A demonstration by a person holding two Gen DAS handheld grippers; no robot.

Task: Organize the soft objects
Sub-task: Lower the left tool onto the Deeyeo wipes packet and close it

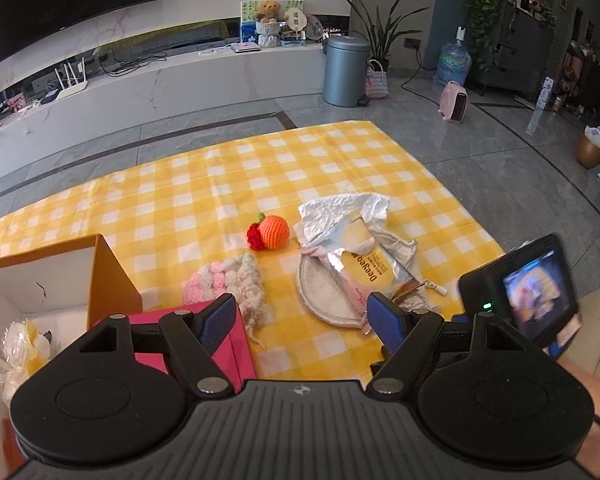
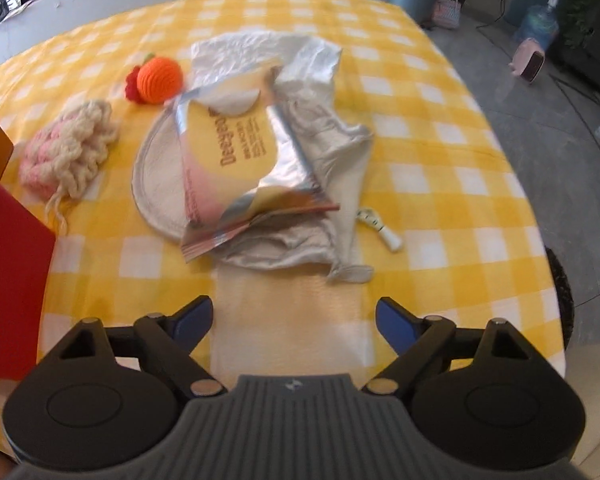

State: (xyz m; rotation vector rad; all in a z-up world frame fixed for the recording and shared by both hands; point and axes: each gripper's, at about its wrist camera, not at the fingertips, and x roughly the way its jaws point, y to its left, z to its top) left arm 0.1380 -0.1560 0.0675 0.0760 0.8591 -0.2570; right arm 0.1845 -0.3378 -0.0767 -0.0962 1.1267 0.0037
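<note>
An orange crocheted ball with a red flower (image 1: 273, 232) (image 2: 158, 80) lies mid-cloth. A pink and cream woolly piece (image 1: 230, 280) (image 2: 72, 148) lies left of it. A silver and yellow foil pouch (image 1: 360, 268) (image 2: 240, 148) rests on a round cream pad (image 1: 324, 296) (image 2: 160, 176) and a pale crumpled cloth (image 2: 332, 132). My left gripper (image 1: 300, 316) is open and empty, above the cloth near the pink box. My right gripper (image 2: 294, 322) is open and empty, short of the pouch.
An open orange box (image 1: 112, 280) holding a white and yellow bundle (image 1: 20, 352) and a pink-red box (image 1: 228, 344) (image 2: 8, 240) stand at the left. A small white tube (image 2: 380, 228) lies right of the cloth. The yellow checked tablecloth (image 1: 220, 184) ends near the right gripper's camera (image 1: 520, 288).
</note>
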